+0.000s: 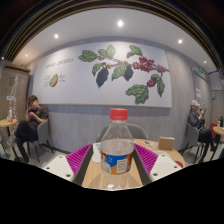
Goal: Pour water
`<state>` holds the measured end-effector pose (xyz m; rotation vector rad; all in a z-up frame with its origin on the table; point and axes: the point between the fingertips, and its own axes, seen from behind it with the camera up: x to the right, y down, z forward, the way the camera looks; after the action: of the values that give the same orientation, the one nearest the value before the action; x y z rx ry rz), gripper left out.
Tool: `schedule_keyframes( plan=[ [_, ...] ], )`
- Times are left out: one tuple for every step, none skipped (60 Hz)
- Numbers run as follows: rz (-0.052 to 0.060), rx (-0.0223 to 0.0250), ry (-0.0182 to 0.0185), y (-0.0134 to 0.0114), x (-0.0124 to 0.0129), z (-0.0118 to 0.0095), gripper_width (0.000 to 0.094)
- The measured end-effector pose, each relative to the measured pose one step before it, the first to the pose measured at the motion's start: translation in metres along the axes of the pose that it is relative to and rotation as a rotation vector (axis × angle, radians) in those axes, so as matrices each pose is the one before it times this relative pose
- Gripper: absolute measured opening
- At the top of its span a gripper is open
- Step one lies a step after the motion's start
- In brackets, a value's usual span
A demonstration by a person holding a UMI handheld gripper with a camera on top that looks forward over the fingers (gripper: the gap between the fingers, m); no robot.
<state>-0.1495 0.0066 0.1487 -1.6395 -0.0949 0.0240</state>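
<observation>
A clear plastic water bottle (117,152) with a red cap and a blue-and-orange label stands upright on the light wooden table (95,176). It is between the two fingers of my gripper (115,147). The magenta pads (78,158) spread out at either side of it. A gap shows on the left, where a small white cup (96,152) stands just behind the bottle; the right pad is close to the bottle's side. The bottle's base is hidden below the view.
Beyond the table is a café room with a white wall bearing a coffee-plant mural (120,68). A person (30,120) sits at a table on the left, another person (196,118) on the right. A brown box (166,143) stands behind the right finger.
</observation>
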Motion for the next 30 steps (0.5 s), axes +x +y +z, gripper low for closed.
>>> schedule_keyframes(
  plan=[
    [-0.0146,-0.00568,0.01292,-0.00119,-0.00138,0.00320,0.0791],
    [-0.0146,-0.00449,0.01226,0.00162,0.00164,0.00374,0.0752],
    [-0.0131,-0.00344,0.01499,0.00137,0.00286,0.00333,0.0694],
    [-0.0127,0.00110,0.01774,0.00065,0.00383,0.00297,0.0613],
    [-0.0121,0.00417,0.01535,-0.00043,0.00331,0.00294,0.0548],
    [-0.0025,0.00371,0.00929,-0.00232,0.00064,-0.00126,0.0548],
    [-0.0002,0.00885,0.00853,0.00233,0.00601,-0.00098,0.0545],
    [0.0002,0.00398,0.00834,0.00023,0.00154,-0.00023,0.0529],
    [0.0021,0.00555,0.00196,-0.00059,0.00069,-0.00006,0.0492],
    [0.0015,0.00550,-0.00132,-0.00056,-0.00022,-0.00016,0.0472],
    [-0.0004,0.00362,0.00155,0.00042,0.00087,-0.00025,0.0443],
    [0.0023,0.00307,0.00222,0.00049,0.00107,-0.00026,0.0419],
    [0.0057,0.00445,0.00166,-0.00018,0.00062,0.00026,0.0393],
    [0.0033,0.00005,0.00396,-0.00505,-0.00309,0.00473,0.0370],
    [0.0010,0.00350,-0.00367,0.00005,-0.00027,-0.00041,0.0352],
    [0.0000,0.00456,-0.00898,0.00431,-0.00056,-0.00418,0.0339],
    [0.0029,0.00157,-0.00568,-0.00011,-0.00021,-0.00016,0.0330],
    [0.0044,-0.00060,-0.00378,0.00042,-0.00005,0.00003,0.0324],
    [0.0053,-0.00025,-0.00343,-0.00023,-0.00012,-0.00019,0.0323],
    [0.0063,-0.00065,-0.00470,0.00008,-0.00050,-0.00004,0.0321],
    [0.0095,0.00210,-0.00706,-0.00028,-0.00118,0.00027,0.0319],
    [0.0107,0.00049,-0.00956,0.00003,-0.00180,0.00012,0.0320],
    [0.0167,-0.00025,-0.00223,-0.00373,-0.00350,0.00577,0.0319],
    [0.0222,-0.00070,-0.00293,0.00080,-0.00041,0.00022,0.0319],
    [0.0205,0.00674,-0.00495,0.00181,0.00200,-0.00258,0.0318],
    [0.0212,0.00567,-0.00131,-0.00097,0.00022,0.00035,0.0318],
    [0.0285,0.00809,-0.00452,-0.00189,-0.00011,0.00054,0.0318],
    [0.0377,0.01027,-0.00204,-0.00533,-0.00217,0.00367,0.0319],
    [0.0451,0.01377,-0.00581,-0.00323,-0.00038,0.00065,0.0319],
    [0.0503,0.01013,-0.00736,-0.00226,-0.00079,0.00102,0.0319]
  ],
)
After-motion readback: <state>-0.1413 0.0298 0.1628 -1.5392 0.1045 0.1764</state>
